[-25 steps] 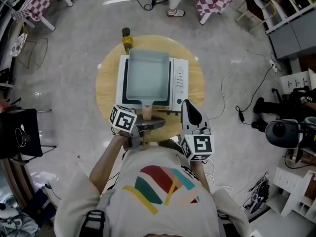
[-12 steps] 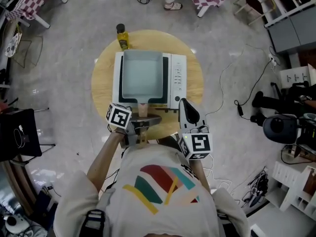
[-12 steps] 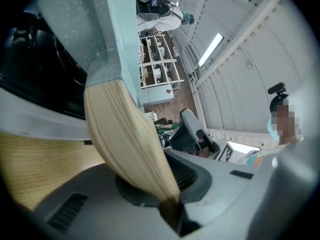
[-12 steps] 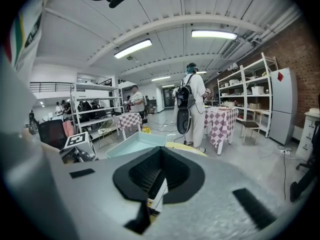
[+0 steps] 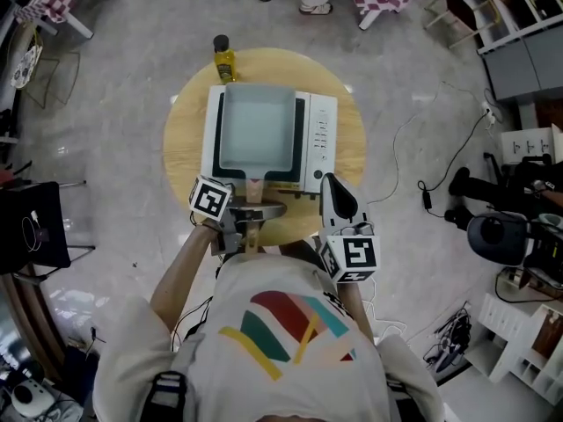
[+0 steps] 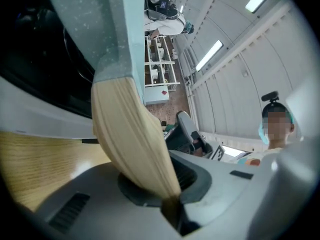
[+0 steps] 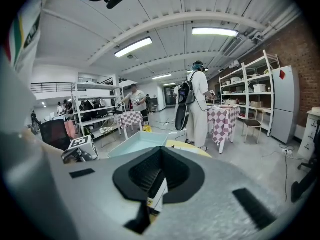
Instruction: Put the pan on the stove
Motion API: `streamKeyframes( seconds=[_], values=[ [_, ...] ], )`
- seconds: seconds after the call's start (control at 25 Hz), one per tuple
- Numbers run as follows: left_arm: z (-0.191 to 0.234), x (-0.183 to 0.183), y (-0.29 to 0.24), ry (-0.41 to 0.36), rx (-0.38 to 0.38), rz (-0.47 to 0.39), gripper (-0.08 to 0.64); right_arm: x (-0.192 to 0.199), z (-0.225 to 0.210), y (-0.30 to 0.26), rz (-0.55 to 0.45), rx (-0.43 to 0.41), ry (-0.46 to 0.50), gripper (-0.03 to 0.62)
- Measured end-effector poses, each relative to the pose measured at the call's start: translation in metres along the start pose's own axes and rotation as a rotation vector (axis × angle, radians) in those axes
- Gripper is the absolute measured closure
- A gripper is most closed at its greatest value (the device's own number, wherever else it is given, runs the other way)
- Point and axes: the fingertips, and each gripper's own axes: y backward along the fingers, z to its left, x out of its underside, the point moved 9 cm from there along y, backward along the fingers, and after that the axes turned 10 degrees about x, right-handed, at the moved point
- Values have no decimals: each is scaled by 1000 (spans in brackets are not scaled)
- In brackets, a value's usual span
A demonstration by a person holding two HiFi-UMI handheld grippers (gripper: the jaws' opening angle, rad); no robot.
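Note:
A pale blue square pan sits on the white stove in the middle of the round wooden table. Its light wooden handle points toward me over the stove's front edge. My left gripper is shut on that handle; in the left gripper view the handle runs down into the closed jaws. To the right of the handle my right gripper is shut and holds nothing, hovering over the stove's front right corner. In the right gripper view the pan shows beyond the jaws.
A yellow bottle with a dark cap stands at the table's far edge behind the stove. The stove's control panel runs along its right side. Cables lie on the floor to the right. A person stands beyond the table.
Only the head camera has shifted slightly. The pan, the stove and both grippers keep the same places relative to each other.

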Motion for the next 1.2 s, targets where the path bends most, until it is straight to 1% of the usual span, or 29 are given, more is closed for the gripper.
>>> streamKeyframes(
  seconds=[0.04, 0.12, 0.2, 0.32, 0.4, 0.48, 0.52, 0.56, 0.64, 0.68, 0.72, 0.8, 0.88, 0.96, 1.08, 1.2],
  values=[
    [1, 1, 0, -5, 3, -3, 549, 1, 1, -1, 2, -4, 0, 592],
    [4, 0, -2, -46, 37, 0, 551, 1, 2, -2, 4, -13, 0, 592],
    [6, -1, -2, -66, 34, 4, 551, 1, 4, -4, 4, -22, 0, 592],
    [7, 3, 0, -19, 30, -7, 551, 2, 6, -3, 5, -34, 1, 592],
    [10, 6, 2, 29, 63, -43, 551, 3, 8, -2, 7, -41, 4, 593],
    [11, 7, 2, 51, 93, -78, 551, 4, 9, -2, 10, -46, 6, 593],
    [12, 7, 3, 42, 87, -83, 551, 4, 9, -2, 11, -48, 6, 594],
    [12, 7, 3, 12, 63, -75, 551, 4, 9, -2, 12, -48, 7, 592],
    [11, 3, 4, -80, 2, -28, 551, 5, 9, -2, 14, -46, 5, 593],
    [10, 2, 3, -101, -13, -9, 551, 5, 8, -3, 15, -44, 3, 592],
    [11, 3, 4, -91, -15, -2, 551, 5, 8, -3, 16, -43, 1, 594],
    [12, 7, 5, -39, -2, -16, 551, 6, 8, -3, 16, -42, -2, 592],
    [11, 7, 4, -21, 1, -22, 549, 6, 9, -4, 14, -45, -2, 592],
    [10, 7, 3, -32, -11, -6, 549, 5, 11, -4, 13, -49, -2, 592],
    [10, 4, -1, -65, 22, -5, 549, 5, 13, -5, 12, -52, -3, 592],
    [4, 0, -2, -80, 6, 8, 549, 6, 13, -5, 15, -49, -6, 592]
  ],
)
